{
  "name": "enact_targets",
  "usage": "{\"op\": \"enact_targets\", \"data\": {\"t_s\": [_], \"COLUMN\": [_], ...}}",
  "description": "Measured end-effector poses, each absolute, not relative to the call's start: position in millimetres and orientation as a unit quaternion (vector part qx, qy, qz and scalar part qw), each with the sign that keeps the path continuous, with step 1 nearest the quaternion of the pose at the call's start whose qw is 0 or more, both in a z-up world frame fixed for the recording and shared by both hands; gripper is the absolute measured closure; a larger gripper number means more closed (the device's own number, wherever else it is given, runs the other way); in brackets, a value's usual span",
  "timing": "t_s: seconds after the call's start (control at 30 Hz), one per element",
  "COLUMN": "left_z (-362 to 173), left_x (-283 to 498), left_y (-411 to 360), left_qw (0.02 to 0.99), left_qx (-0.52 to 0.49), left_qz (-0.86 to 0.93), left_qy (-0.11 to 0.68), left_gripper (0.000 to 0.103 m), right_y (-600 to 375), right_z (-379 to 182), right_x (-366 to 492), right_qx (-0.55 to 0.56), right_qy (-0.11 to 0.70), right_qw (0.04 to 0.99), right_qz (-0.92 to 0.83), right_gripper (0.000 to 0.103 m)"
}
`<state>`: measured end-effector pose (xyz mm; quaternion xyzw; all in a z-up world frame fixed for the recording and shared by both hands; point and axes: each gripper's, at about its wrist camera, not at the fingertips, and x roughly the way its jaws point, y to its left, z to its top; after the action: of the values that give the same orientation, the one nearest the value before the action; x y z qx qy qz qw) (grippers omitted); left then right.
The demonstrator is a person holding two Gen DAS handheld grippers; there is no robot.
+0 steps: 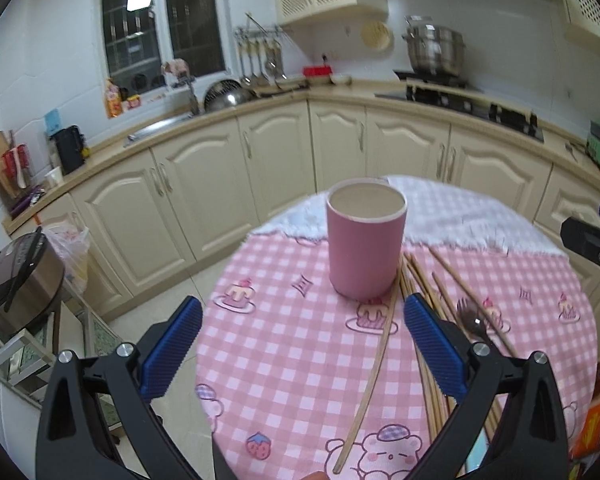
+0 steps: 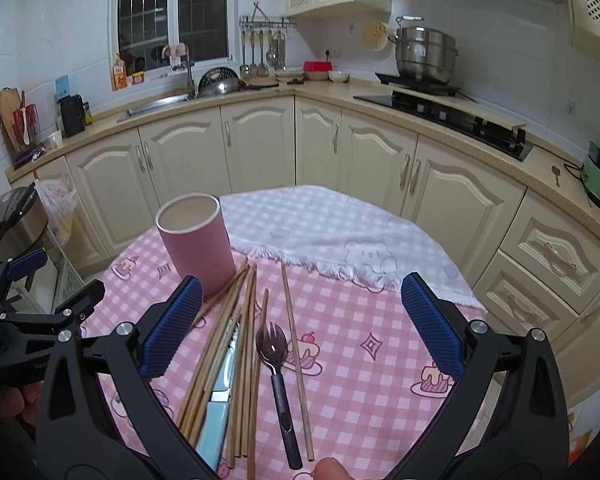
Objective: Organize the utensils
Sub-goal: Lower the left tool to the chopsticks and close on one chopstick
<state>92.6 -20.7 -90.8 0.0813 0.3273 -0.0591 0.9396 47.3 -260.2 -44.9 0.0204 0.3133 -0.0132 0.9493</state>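
Left gripper (image 1: 303,346) was seen with jaws spread wide, nothing between them, held above the pink checked cloth (image 1: 284,344); its right pad overlapped the chopstick bundle (image 1: 428,360) in view, contact could not be told. Right gripper (image 2: 302,330) was also spread wide and empty, hovering over the utensils. Pink cup (image 2: 196,240) was stood upright on the counter (image 2: 340,360), with nothing seen in it. Wooden chopsticks (image 2: 236,344) were laid in a loose bundle just beside the cup, far tips by its base. A light blue utensil (image 2: 220,392) was lying among them. A dark fork (image 2: 276,368) and one separate chopstick (image 2: 296,352) were placed just right of the bundle. One chopstick (image 1: 374,364) was lying apart on the left
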Motion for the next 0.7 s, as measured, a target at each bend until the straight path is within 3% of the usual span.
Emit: {"op": "enact_targets", "data": {"t_s": [0.7], "left_z": [-187], "left_x": [164], "left_y": [-64], "left_qw": [0.874], "left_qx": [0.161], "left_qz": [-0.133], "left_qy": [0.44], "left_gripper": [0.004], "right_y": [-292], "right_z": [-118], "right_x": [86], "right_qx": [0.01], "right_qy": [0.426], "right_qw": [0.905], "right_qz": [-0.014], "right_gripper": [0.005]}}
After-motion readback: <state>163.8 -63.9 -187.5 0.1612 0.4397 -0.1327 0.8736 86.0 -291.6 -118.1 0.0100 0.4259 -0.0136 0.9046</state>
